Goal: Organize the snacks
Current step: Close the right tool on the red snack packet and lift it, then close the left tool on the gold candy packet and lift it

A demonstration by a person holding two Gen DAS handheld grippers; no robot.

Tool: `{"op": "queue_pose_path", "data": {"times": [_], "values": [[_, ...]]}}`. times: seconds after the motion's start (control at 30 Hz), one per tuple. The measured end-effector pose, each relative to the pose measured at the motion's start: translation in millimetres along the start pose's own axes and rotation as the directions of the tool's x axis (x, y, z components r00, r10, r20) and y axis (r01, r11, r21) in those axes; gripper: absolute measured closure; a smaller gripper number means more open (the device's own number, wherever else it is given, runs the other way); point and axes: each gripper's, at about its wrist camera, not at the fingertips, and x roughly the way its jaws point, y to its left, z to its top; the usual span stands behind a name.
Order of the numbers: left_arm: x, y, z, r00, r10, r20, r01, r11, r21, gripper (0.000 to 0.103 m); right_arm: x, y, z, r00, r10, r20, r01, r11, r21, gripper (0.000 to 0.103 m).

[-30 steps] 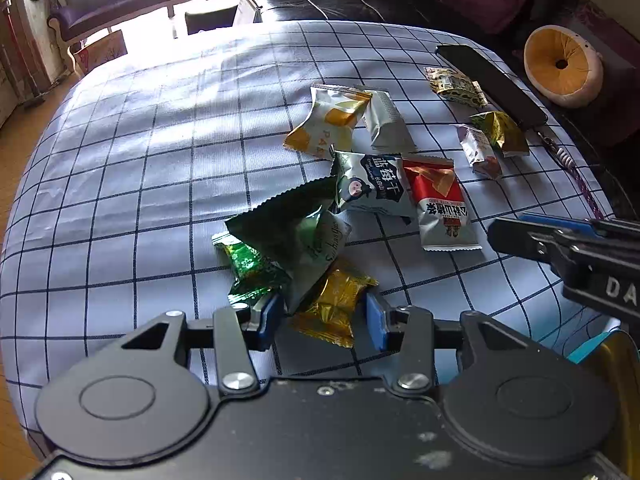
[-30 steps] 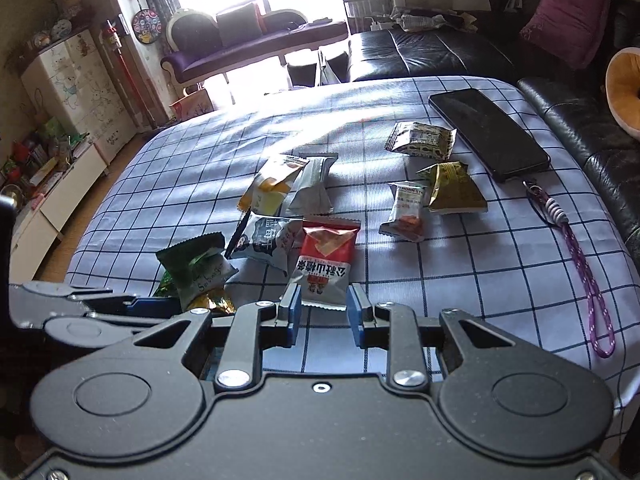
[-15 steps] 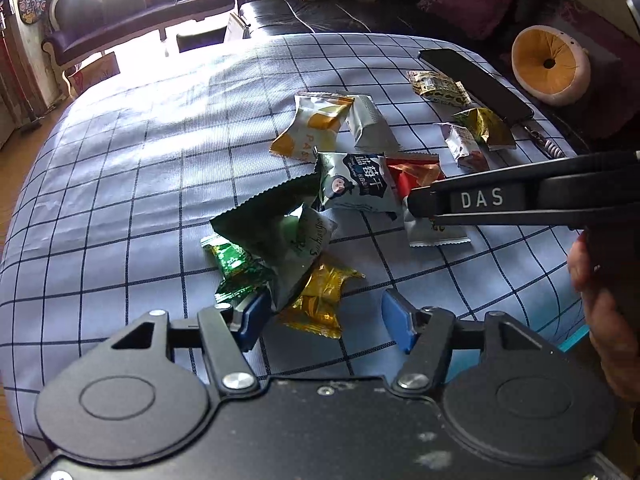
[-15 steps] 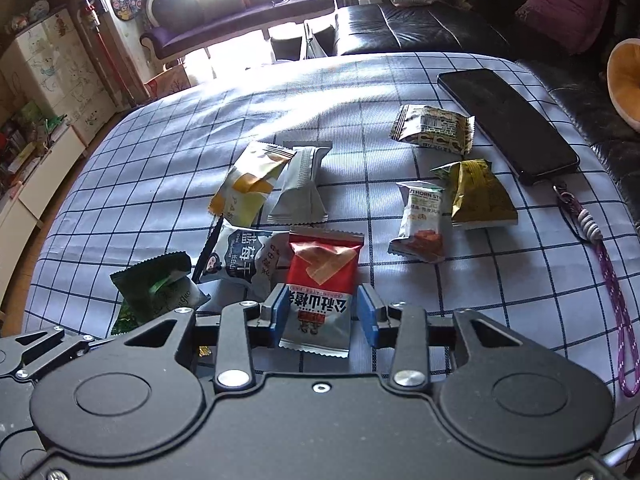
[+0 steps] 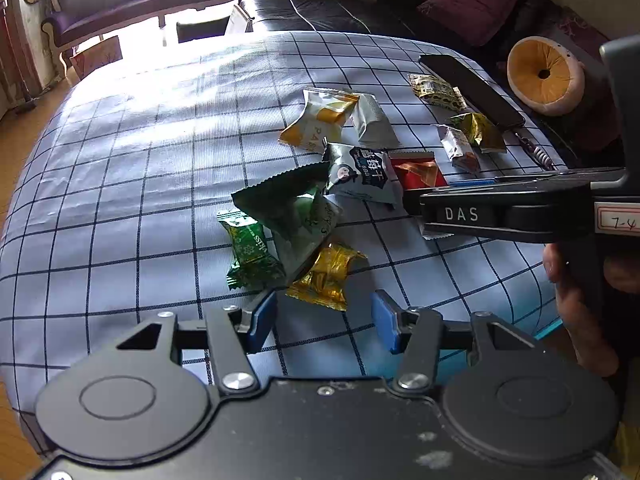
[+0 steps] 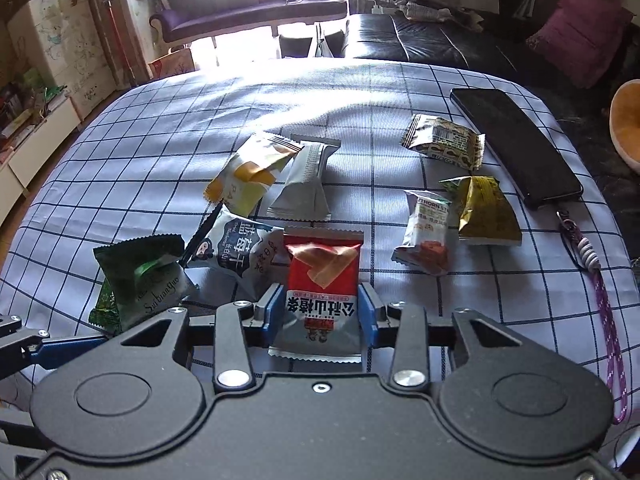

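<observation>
Several snack packets lie scattered on a blue checked tablecloth (image 5: pixel 120 184). My right gripper (image 6: pixel 320 314) is open, its blue pads on either side of a red and grey packet (image 6: pixel 322 284) that lies flat between them. In the left wrist view this packet (image 5: pixel 418 172) is partly hidden by the right gripper's body. My left gripper (image 5: pixel 324 320) is open and empty, just in front of a gold candy (image 5: pixel 326 274), a green candy (image 5: pixel 248 248) and a dark green packet (image 5: pixel 288 208).
A grey packet with a cartoon face (image 6: pixel 236 252), a yellow-white packet (image 6: pixel 252 172) and a plain grey one (image 6: pixel 306 180) lie mid-table. Three more packets (image 6: pixel 444 142) lie near a black phone (image 6: pixel 516 144) at the right edge. A purple lanyard (image 6: pixel 604 312) trails there.
My right gripper moved forward and opened wider, so the red packet now lies between its pads. My left gripper opened wider and pulled back slightly from the gold candy.
</observation>
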Motion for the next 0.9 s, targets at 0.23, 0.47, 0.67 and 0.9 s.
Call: {"op": "queue_pose_path", "data": {"times": [0.23, 0.47, 0.67, 0.9], "values": [[2.3, -0.9, 5.2, 1.0, -0.025, -0.002, 0.025, 1.0, -0.017, 0.055, -12.4, -16.5, -11.4, 1.0, 0.007, -0.009, -0.007, 0.999, 0.034, 0.059], [9.2, -8.9, 12.3, 0.999, -0.035, -0.004, 0.035, 0.999, -0.014, 0.06, -24.0, -36.0, -22.7, 1.0, 0.024, -0.005, -0.024, 0.994, 0.102, 0.06], [10.5, -28.9, 12.5, 0.999, -0.035, 0.014, 0.034, 0.998, 0.058, 0.059, -34.0, -47.4, -30.9, 0.999, 0.034, 0.007, -0.034, 0.992, 0.123, 0.06], [13.0, -43.9, 18.1, 0.999, -0.004, 0.037, 0.0, 0.994, 0.112, 0.054, -44.1, -54.7, -38.6, 0.999, 0.022, 0.04, -0.026, 0.993, 0.117, 0.06]]}}
